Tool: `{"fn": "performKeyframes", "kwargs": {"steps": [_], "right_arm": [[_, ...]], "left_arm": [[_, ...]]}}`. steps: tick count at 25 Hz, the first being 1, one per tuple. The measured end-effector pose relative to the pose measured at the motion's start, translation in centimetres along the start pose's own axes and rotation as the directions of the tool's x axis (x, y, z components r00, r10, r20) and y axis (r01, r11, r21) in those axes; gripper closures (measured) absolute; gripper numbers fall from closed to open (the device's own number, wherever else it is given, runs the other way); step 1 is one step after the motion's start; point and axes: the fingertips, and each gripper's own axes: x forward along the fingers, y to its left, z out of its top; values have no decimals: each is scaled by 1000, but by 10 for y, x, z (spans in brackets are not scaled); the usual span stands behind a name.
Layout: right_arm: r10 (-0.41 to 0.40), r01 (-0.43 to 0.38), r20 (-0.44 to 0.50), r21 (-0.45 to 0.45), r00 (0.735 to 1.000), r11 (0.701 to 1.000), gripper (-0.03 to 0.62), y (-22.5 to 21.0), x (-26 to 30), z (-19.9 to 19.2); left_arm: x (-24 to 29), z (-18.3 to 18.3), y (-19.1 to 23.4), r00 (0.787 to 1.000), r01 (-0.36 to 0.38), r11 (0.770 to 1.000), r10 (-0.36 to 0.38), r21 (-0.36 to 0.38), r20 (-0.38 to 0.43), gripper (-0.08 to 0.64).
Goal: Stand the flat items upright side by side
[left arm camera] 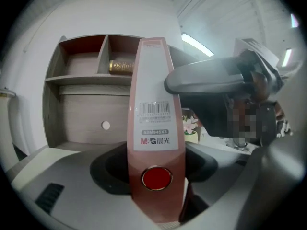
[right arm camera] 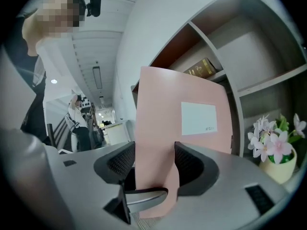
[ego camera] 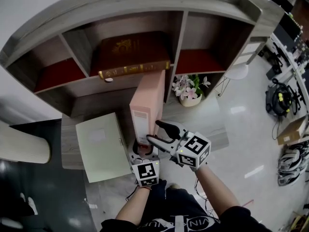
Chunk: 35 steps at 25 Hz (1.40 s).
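While standing well ahead of the left gripper [ego camera: 142, 152] and the right gripper [ego camera: 161, 133], grey wood-grain shelf unit [ego camera: 72, 87]: open cubbies with red-brown backs, beyond the fingertips, untouched.
Large brown hardback book with gold lettering [ego camera: 130, 52]: flat in the middle cubby, above and beyond both grippers, well apart from them.
Pale green flat cardboard file box [ego camera: 104, 144]: lying on its broad face on the grey ledge [ego camera: 71, 151], near the left gripper's outer side, not gripped; by the task, yet to be stood up.
Tall pink cardboard file box with a white spine label and a red round disc [ego camera: 148, 98]: upright on its narrow bottom edge, directly ahead of both sets of jaws and caught between them. Spine [left arm camera: 153, 128] facing the left gripper, broad side [right arm camera: 177, 128] sloping away from the right gripper.
Handling, as a judgement: stiff board, probably hollow and light, with smooth faces likely to slip. Tall and narrow, so apt to topple sideways if let go askew.
Where to take hold: low on the spine, across its width, plus a second grip on the lower front edge for steadying.
Left gripper state: jaws set wide, pads pinching the spine from both sides beside the red disc.
Right gripper state: clamped on the lower front part of the same box, pink board filling the gap between the pads.
Small pot of white and pink flowers [ego camera: 189, 92]: off to the right, beyond the right gripper, apart from it.
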Motion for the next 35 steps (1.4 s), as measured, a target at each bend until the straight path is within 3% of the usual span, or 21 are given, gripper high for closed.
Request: {"fn": "performKeyframes", "kwargs": {"steps": [4,8,11,18,28,33,35], "right_arm": [[-37,37,-20,-16,999,999,314,-8,4,-7],[-16,12,-75,-50,997,999,322,-12,5,-22],[-1,-1,-97,-27,995,1000,324,-20,3,-32],[-36,41,-135,34,990,999,368,-42,-8,-54],[-70,79,-68,142,995,987,393,-78,-17,-53],[-98,105,-44,167,994,980,408,-95,-19,-48],[-122,126,-31,169,992,978,414,-103,-20,-45]], "left_arm": [[13,-9,3,999,33,999,-31,35,-40,268],[20,-25,-1,990,63,997,-58,36,-132,261],[29,-34,-8,980,97,995,-94,12,-173,256],[52,-51,-29,931,245,969,-242,-24,-274,253],[81,-45,-40,915,304,953,-293,-3,-279,245],[88,-43,-39,915,317,948,-295,38,-276,284],[91,-42,-36,920,308,951,-286,41,-269,339]]}}
